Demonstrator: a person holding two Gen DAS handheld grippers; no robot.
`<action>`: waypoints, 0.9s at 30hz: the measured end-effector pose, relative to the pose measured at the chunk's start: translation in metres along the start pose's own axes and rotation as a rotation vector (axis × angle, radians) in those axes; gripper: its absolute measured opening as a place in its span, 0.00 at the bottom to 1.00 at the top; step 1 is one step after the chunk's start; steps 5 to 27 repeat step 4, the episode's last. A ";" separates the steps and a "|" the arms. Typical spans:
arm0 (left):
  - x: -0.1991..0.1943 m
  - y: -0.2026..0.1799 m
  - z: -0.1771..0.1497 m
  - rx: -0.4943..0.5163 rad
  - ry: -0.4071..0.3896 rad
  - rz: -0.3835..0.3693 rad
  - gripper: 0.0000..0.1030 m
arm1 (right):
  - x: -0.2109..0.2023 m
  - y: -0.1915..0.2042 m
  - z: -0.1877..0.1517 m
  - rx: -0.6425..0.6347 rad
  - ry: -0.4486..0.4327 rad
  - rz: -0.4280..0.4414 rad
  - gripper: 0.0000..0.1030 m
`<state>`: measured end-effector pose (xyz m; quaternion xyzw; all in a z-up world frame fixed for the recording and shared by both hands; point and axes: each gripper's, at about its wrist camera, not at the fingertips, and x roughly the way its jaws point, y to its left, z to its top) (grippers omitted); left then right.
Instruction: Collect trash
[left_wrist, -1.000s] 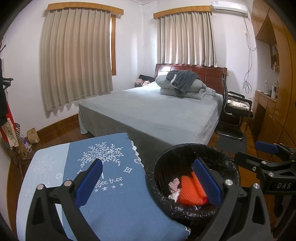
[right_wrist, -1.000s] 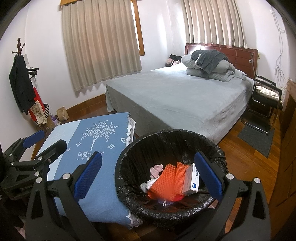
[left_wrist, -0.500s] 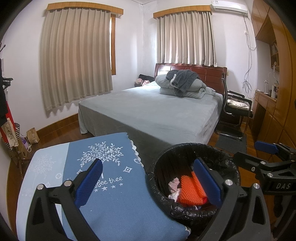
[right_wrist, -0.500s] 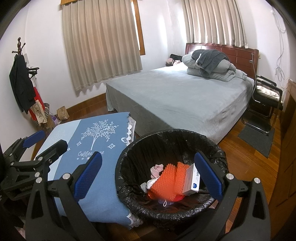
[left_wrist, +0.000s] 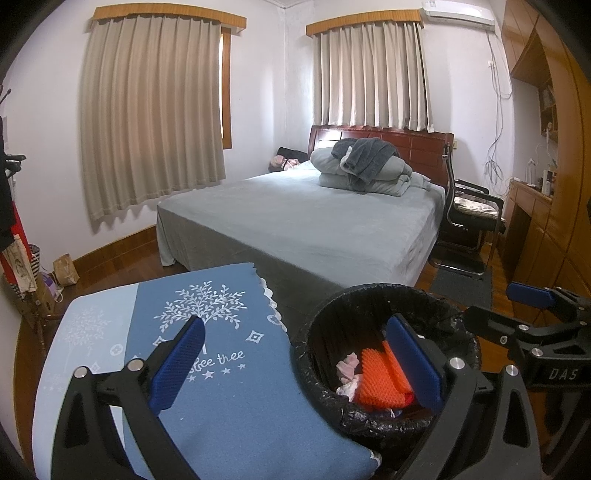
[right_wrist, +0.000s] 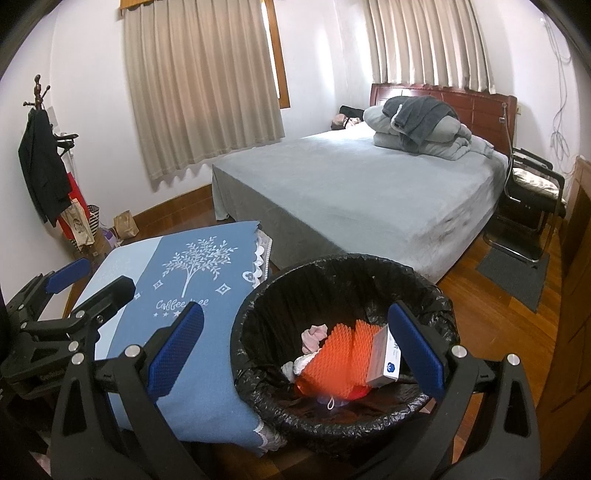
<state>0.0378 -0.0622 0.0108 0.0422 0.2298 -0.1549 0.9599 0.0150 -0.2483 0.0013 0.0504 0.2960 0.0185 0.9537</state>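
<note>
Beside the counter (right_wrist: 207, 373), both hand-held grippers, left (left_wrist: 295, 369) & right (right_wrist: 295, 354), are held spread, empty, w/ trash bin (right_wrist: 258, 310) below.

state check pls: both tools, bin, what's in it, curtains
left tool: open, empty
right tool: open, empty
trash bin: upright, black liner fitted, partly filled
orange mesh: inside bin
small white box: inside bin, leaning on the mesh
curtains: drawn shut
table cloth: spread flat, nothing on it
</note>
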 end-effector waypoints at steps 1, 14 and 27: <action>0.000 0.000 0.000 0.001 0.000 0.000 0.94 | 0.000 0.000 0.000 0.000 -0.001 0.000 0.94; 0.000 0.000 -0.002 0.000 0.001 -0.001 0.94 | 0.001 0.002 -0.002 0.001 -0.001 0.000 0.94; 0.000 0.000 -0.002 0.000 0.001 -0.001 0.94 | 0.001 0.002 -0.002 0.001 -0.001 0.000 0.94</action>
